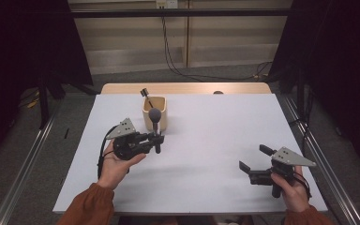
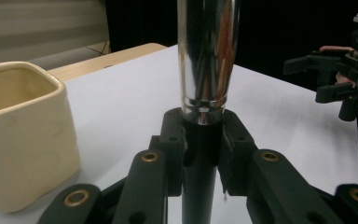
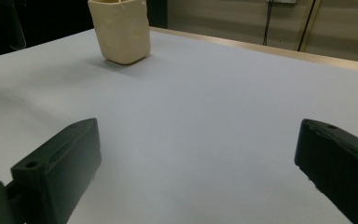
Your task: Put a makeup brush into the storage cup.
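Holding a makeup brush (image 1: 156,126) upright by its black handle, my left gripper (image 1: 156,142) has its fingers (image 2: 172,140) clamped on it, just in front of the cream holder (image 1: 155,113) on the counter (image 1: 206,136). Next I judge it must lift over the holder's rim and lower in. My right gripper (image 1: 252,163), well apart from the holder, gapes empty.

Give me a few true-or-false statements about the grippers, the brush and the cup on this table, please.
1. The left gripper is shut on the makeup brush. True.
2. The right gripper holds the cream cup. False: its jaws stand wide apart with nothing between them.
3. The brush stands upright in the jaws. True.
4. The cup lies tipped on its side. False: it stands upright.
5. The white table carries two cups. False: one.
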{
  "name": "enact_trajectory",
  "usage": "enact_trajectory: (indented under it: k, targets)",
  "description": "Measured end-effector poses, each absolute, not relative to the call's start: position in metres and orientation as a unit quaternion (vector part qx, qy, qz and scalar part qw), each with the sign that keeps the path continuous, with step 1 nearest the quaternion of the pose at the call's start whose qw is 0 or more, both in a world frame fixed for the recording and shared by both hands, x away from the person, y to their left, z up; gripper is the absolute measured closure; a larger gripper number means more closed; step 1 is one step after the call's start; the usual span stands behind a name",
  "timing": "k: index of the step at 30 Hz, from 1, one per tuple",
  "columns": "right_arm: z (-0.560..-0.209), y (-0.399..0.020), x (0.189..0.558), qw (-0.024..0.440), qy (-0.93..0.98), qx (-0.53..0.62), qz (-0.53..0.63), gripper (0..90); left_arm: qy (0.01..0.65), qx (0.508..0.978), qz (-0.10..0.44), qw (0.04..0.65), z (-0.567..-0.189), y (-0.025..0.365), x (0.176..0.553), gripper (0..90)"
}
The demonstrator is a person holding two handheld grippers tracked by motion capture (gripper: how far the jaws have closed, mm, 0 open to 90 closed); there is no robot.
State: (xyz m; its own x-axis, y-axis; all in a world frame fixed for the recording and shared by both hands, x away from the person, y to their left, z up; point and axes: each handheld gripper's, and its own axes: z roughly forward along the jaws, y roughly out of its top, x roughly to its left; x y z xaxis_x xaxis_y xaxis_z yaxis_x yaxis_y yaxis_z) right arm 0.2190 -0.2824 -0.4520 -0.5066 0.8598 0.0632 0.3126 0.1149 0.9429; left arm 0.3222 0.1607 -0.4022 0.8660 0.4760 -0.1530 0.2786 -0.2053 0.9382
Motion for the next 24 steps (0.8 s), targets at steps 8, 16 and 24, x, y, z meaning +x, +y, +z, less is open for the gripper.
enact_trajectory:
  k: [8, 16, 24]
  targets:
    - [-0.452, -0.286, 0.213, 0.277, 0.683, 0.418, 0.531, 0.0, 0.247, 0.77, 0.1, 0.58, -0.39, 0.165, 0.33, 74.5]
    - [-0.455, -0.285, 0.213, 0.271, 0.685, 0.422, 0.529, 0.0, 0.257, 0.758, 0.117, 0.588, -0.38, 0.171, 0.341, 74.5]
    - [-0.455, -0.284, 0.212, 0.275, 0.686, 0.42, 0.526, 0.0, 0.269, 0.744, 0.137, 0.596, -0.37, 0.183, 0.35, 74.5]
